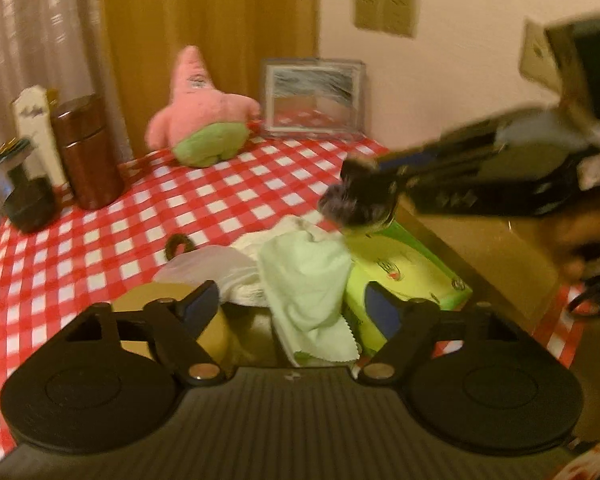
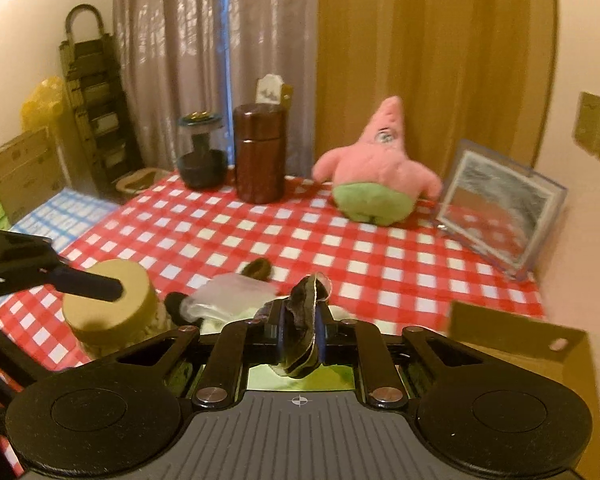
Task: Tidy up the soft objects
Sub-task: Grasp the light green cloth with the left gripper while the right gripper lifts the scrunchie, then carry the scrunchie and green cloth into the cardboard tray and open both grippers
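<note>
dark fabric piece [image 2: 304, 322] being pinched between right gripper [image 2: 302, 344] fingers, lifted clear of worktop [image 2: 340, 248], likely for carrying to the cardboard box [image 1: 480, 264] | left gripper [image 1: 289, 304] fingers standing wide, holding nothing, over pale green cloth [image 1: 312, 284] draping off yellow-green carton [image 1: 400, 272], probably next | pink plush [image 2: 376, 168] sitting upright at rear, well apart

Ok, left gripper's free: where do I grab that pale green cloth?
Take the pale green cloth at its raised top fold, coming down from above with the left gripper. It drapes loosely over the yellow-green box, so the bunched ridge gives the open jaws something to pinch.
</note>
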A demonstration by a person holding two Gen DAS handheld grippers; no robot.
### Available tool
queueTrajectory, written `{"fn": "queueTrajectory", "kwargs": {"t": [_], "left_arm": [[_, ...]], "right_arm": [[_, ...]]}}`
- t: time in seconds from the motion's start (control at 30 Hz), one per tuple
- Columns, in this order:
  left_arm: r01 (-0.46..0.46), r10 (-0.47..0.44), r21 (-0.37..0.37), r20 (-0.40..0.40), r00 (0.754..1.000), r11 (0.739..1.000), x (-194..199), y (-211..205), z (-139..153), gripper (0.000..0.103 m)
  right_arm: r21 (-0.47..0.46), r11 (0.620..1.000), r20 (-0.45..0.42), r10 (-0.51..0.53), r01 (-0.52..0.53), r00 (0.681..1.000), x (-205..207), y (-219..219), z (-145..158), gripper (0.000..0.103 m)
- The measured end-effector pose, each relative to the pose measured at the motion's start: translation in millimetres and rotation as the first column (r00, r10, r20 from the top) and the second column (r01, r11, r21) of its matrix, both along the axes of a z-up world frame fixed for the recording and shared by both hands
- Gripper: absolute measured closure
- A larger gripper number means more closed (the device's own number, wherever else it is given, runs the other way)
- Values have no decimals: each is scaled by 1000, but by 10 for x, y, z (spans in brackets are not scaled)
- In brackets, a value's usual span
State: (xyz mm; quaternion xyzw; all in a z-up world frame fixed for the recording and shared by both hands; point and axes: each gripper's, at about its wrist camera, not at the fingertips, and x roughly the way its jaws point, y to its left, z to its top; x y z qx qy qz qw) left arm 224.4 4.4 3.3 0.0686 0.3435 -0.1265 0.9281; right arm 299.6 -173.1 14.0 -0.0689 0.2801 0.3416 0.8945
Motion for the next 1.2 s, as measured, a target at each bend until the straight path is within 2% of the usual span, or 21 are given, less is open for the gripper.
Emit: {"fn": "queueTrajectory", "kwargs": {"t": [0.13, 0.33, 0.43, 0.57, 0.67, 0.8, 0.83, 0.93, 1.07, 1.2], "left_arm": [[99, -96, 92, -38, 995, 991, 145, -212, -124, 35], [233, -212, 180, -129, 969, 956, 369, -459, -304, 45], [263, -225, 220, -185, 957, 939, 494, -557, -424, 54], [264, -208, 278, -217, 954, 924, 597, -627, -532, 63], [273, -201, 331, -236, 951, 903, 642, -685, -601, 73], [275, -189, 363, -254, 949, 890, 694, -695, -650, 95], [266, -181, 363, -250, 951, 893, 702, -678, -638, 100], [224, -153, 318, -235, 960, 921, 711, -586, -529, 101], [161, -124, 167, -214, 969, 973, 702, -420, -250, 102], [128, -107, 114, -176, 979, 985, 664, -392, 50, 102]], "right_arm": [[13, 999, -7, -51, 51, 999, -48, -249, 17, 88], [26, 994, -36, -104, 105, 994, -94, -525, -60, 88], [26, 992, -52, -122, 124, 991, -114, -612, -118, 88], [31, 988, -76, -149, 151, 986, -132, -710, -159, 88], [36, 985, -83, -163, 167, 983, -137, -769, -166, 88], [47, 981, -89, -183, 188, 979, -125, -817, -162, 88], [49, 980, -90, -189, 194, 978, -138, -831, -161, 88], [48, 976, -92, -205, 210, 974, -158, -864, -146, 88], [63, 970, -102, -229, 237, 968, -206, -953, -96, 88], [82, 962, -104, -251, 260, 962, -276, -1053, 7, 88]]}}
